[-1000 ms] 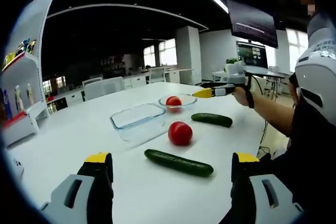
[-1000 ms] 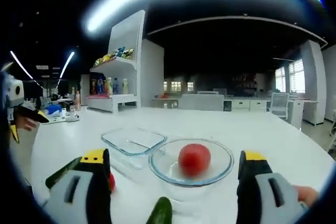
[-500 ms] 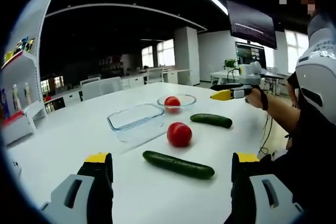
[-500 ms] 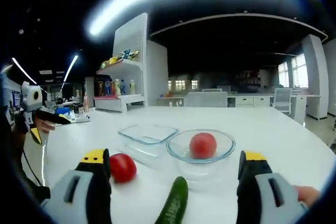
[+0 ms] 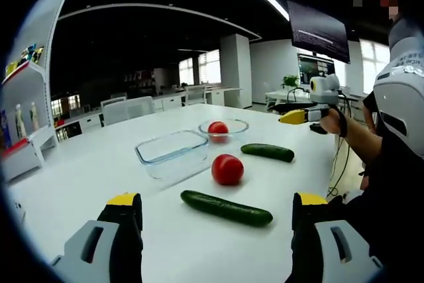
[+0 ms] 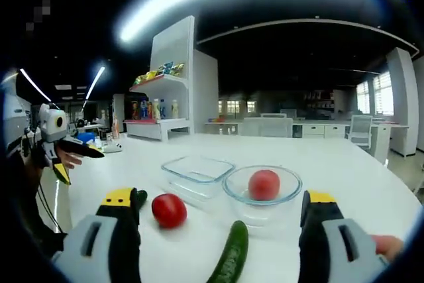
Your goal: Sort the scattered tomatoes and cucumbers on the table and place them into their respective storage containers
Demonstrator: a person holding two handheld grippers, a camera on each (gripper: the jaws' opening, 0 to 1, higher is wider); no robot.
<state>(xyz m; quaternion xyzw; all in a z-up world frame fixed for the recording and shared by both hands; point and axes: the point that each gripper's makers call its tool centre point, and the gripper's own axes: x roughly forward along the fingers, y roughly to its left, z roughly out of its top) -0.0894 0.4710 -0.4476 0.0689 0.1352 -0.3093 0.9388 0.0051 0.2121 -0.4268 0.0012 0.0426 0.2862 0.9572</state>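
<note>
White table (image 5: 79,183), near cucumber (image 5: 226,207) whole

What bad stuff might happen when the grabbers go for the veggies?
The loose tomato is round and sits on bare table, so a nudge might roll it away. It also lies close to the rectangular glass dish, which a reaching left gripper might bump. The near cucumber looks smooth and could slip from the jaws.

Two tomatoes, one (image 5: 227,169) on the table and one (image 5: 218,129) in a bowl, two cucumbers (image 5: 226,207) (image 5: 267,152), one round glass bowl (image 5: 234,124), one rectangular glass dish (image 5: 173,154)
</note>
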